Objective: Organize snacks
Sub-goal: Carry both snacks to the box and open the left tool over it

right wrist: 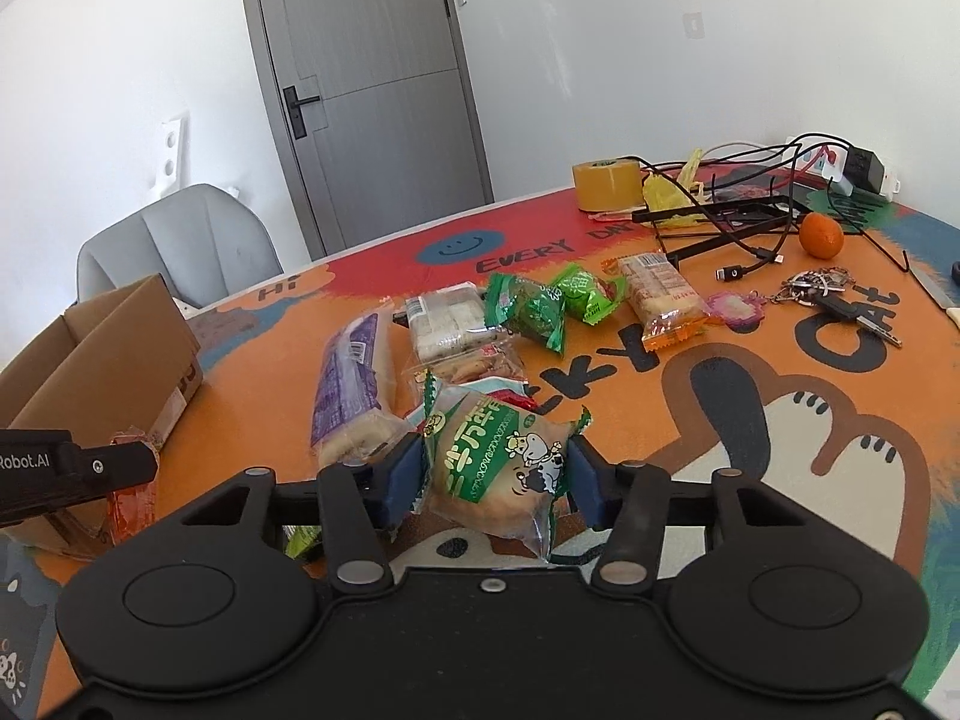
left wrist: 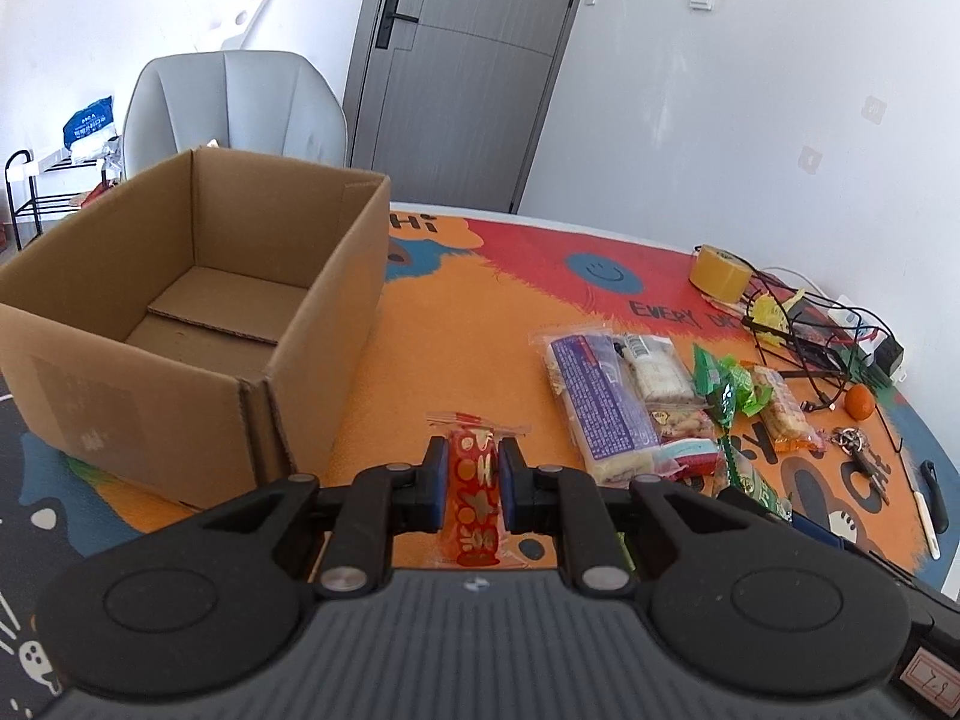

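- Plainly, the green bread packet (right wrist: 501, 468) sits between the blue pads of the right gripper (right wrist: 495, 480), which pinches it across its width just above the table (right wrist: 780, 372); whether it is fully lifted I cannot tell.
- It looks light and soft: a puffy film bag around a bun, so it will squash and the slick wrapper could slide; a hold across the bun's middle, not the crimped ends, seems safest.
- The red snack bar (left wrist: 474, 492) is pinched lengthwise by the left gripper (left wrist: 472, 483), pressed tight on its narrow body; it seems light and fairly stiff.
- Just beside, the purple loaf packet (right wrist: 351, 387) and the other wrapped snacks (right wrist: 540, 306) lie in a loose heap.
- To the left stands the open cardboard box (left wrist: 180, 300), empty, the likely destination.
- Farther off lie the tape roll (right wrist: 606, 183), the cables (right wrist: 750, 222), the orange (right wrist: 821, 235) and the keys (right wrist: 840, 300).
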